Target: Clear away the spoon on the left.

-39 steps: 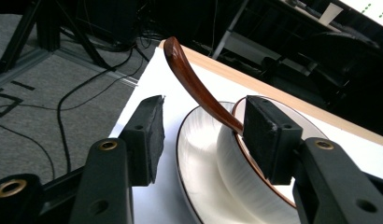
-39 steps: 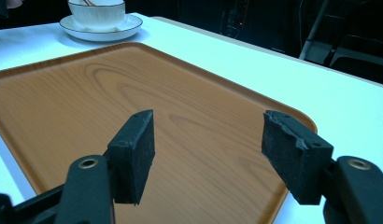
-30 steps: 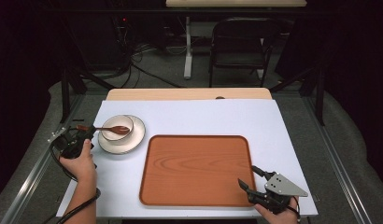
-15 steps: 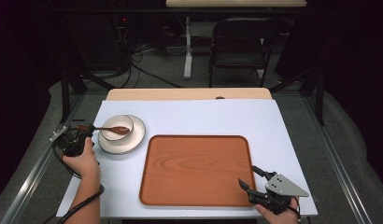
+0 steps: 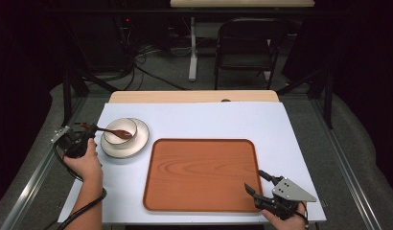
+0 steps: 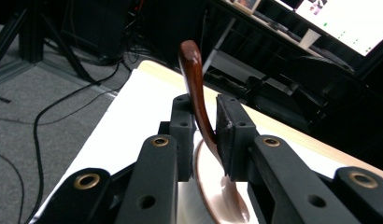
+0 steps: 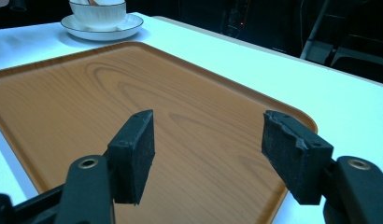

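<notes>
While the left tongs [image 5: 85, 134] sit at the 9 o'clock edge of the table [image 5: 204, 120] in the high view, they are clenched on the handle of a dark wooden spoon [image 5: 110, 131]. From the left gripper view the handle [image 6: 195, 88] rises between the two black pads [image 6: 230, 133], curving up past them, with the pads pressed against it on both sides. The spoon's scoop end lies over the white bowl [image 5: 120, 130], which stands on a white saucer [image 5: 137, 142] at about 10 o'clock on the table, just beyond the tray's near-left corner region and apart from it. Whether the scoop touches the bowl's inside cannot be told from the pictures.

A person's left hand [image 5: 84, 160] holds those tongs, forearm coming in from 7 o'clock, with a black cable looping beside the wrist.

At 5 o'clock, the right tongs [image 5: 258, 183] hang released, jaws spread wide with nothing between them, over the near-right corner of the wooden tray [image 5: 199, 172]. In the right gripper view the two pads [image 7: 133, 149] stand well apart above the bare wood grain of the tray [image 7: 87, 107], and the bowl on its saucer [image 7: 98, 21] shows far off at 11 o'clock. The tray lies flat at the table's centre.
</notes>
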Available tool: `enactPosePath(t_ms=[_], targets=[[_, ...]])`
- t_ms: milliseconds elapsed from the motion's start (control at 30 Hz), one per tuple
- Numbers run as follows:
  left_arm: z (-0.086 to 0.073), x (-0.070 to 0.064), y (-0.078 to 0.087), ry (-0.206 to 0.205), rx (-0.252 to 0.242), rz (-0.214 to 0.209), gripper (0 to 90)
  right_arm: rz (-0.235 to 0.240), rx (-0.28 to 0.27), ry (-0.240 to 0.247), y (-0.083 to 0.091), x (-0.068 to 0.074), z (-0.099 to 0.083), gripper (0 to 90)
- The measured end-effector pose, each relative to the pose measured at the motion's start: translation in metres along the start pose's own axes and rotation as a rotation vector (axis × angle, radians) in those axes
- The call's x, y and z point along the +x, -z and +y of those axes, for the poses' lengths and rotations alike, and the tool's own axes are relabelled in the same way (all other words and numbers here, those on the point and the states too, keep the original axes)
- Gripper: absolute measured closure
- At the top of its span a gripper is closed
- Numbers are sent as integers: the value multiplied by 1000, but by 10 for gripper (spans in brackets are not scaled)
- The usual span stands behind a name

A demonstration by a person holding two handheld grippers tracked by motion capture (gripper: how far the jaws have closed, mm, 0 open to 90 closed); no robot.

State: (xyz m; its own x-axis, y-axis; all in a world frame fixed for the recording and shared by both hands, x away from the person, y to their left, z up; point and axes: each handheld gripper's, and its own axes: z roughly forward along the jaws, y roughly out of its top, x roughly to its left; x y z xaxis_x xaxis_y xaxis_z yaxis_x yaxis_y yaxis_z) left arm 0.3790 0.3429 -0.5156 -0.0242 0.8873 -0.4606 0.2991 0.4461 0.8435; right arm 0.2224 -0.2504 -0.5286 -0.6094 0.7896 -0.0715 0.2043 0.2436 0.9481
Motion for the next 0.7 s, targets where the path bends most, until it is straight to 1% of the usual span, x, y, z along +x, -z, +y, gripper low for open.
enactPosePath(t_ms=[200,233,267,433,467,533,567,633,667,700], targets=[[6,-11,0,-29,-2,-33,808,-2,0,-2,1,-1,0,345],[8,-16,1,-50,-1,-42,819,-1,1,-1,0,-1,0,345],[8,-16,1,-50,-1,-42,824,-1,1,-1,0,-1,0,345],[12,-31,2,-131,13,-53,839,3,2,0,0,-1,0,345],[13,-33,2,-142,16,-56,839,3,2,0,0,-1,0,345],[14,-39,2,-187,27,-60,844,6,2,0,-1,-1,0,345],[16,-47,2,-234,39,-58,846,7,1,0,0,-2,0,345],[17,-53,1,-272,52,-62,847,8,1,-2,0,-2,0,345],[18,-58,1,-298,54,-62,847,8,3,-3,-1,-2,-1,345],[18,-58,1,-298,54,-62,848,8,3,-3,-1,-2,-1,345]])
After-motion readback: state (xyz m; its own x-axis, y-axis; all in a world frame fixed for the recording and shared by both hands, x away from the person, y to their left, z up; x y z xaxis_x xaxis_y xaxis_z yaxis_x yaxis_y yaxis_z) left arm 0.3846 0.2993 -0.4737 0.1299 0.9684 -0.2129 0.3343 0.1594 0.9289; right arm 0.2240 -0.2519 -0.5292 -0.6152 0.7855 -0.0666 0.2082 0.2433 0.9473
